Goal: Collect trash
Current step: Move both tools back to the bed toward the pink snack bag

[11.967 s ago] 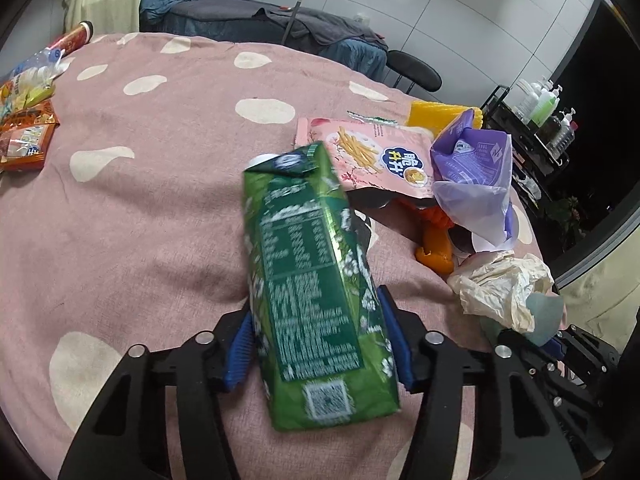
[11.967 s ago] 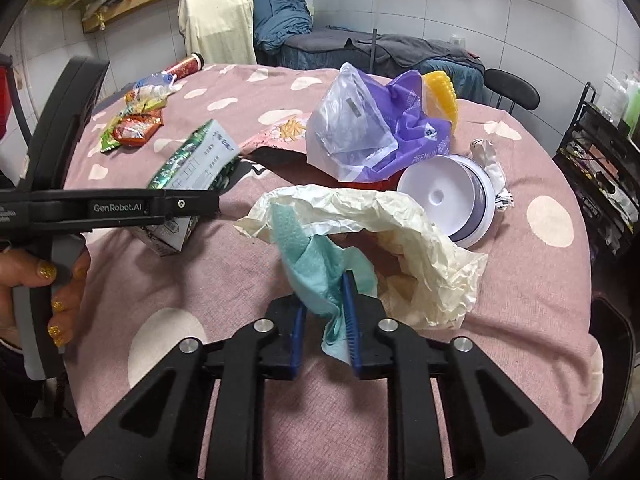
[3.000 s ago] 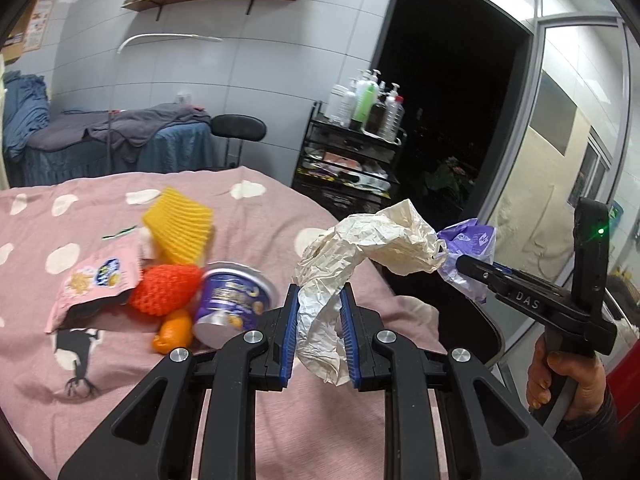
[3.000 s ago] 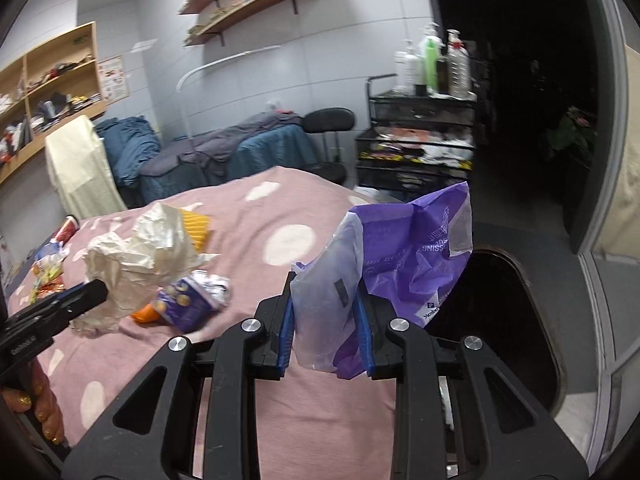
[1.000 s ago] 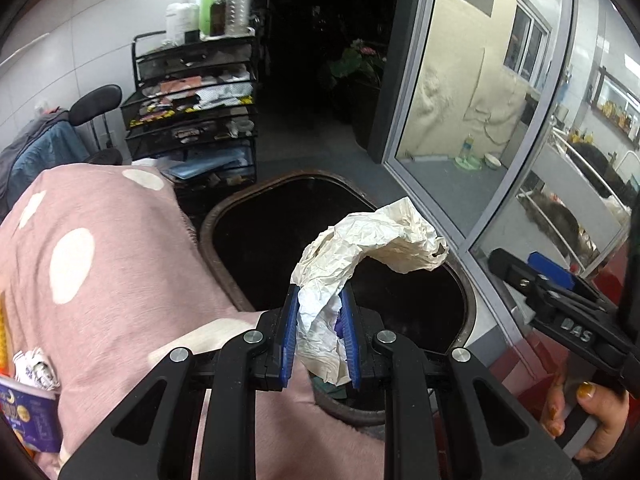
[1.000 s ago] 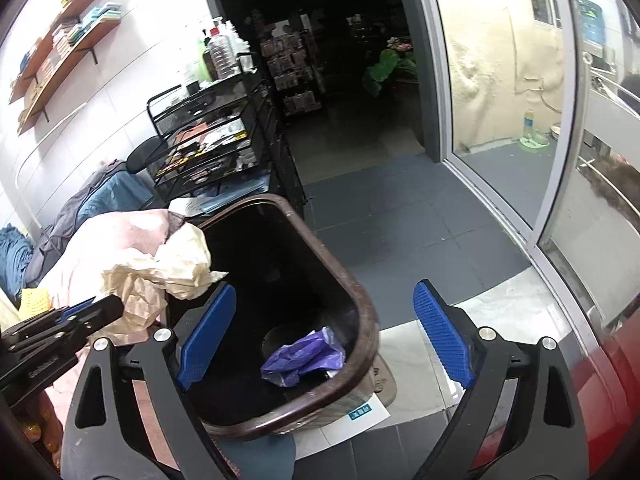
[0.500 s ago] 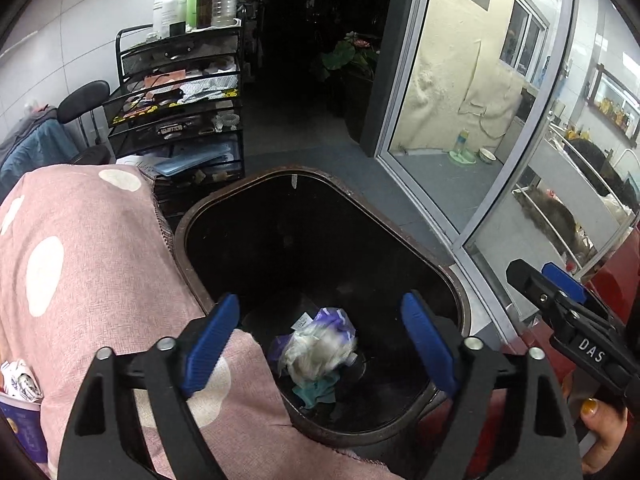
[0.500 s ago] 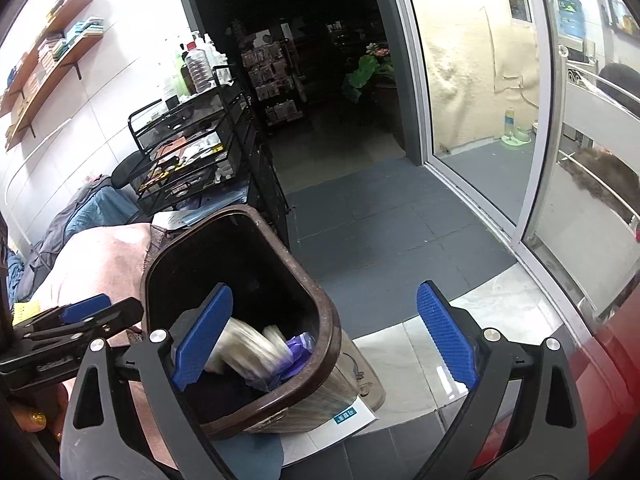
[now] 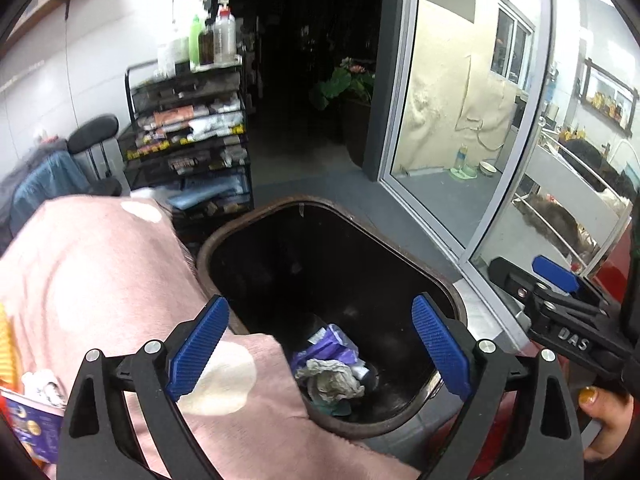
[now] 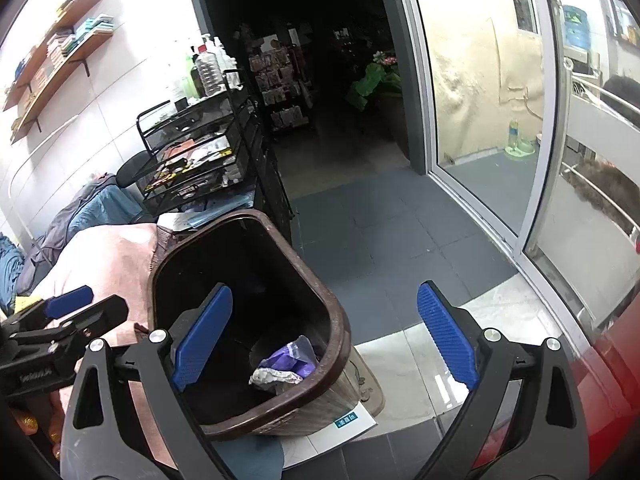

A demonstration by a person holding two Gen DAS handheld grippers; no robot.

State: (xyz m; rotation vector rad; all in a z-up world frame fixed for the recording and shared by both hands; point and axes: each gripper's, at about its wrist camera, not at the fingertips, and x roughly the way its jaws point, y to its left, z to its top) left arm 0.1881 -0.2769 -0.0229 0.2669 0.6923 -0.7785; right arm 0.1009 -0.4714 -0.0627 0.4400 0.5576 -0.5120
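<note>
A: What does the right hand-held gripper (image 10: 324, 340) hold?
B: Nothing; its 2 blue pads (image 10: 202, 336) stand wide apart above the brown bin (image 10: 336, 344).
A: Inside?
B: A purple bag (image 10: 294, 356) beside crumpled paper (image 10: 274, 377).

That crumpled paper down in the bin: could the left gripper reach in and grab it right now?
Probably yes. The left gripper is open and empty above the bin, whose mouth has no lid. The crumpled paper lies on top beside the purple bag, though at the very bottom, so it means a deep reach.
</note>
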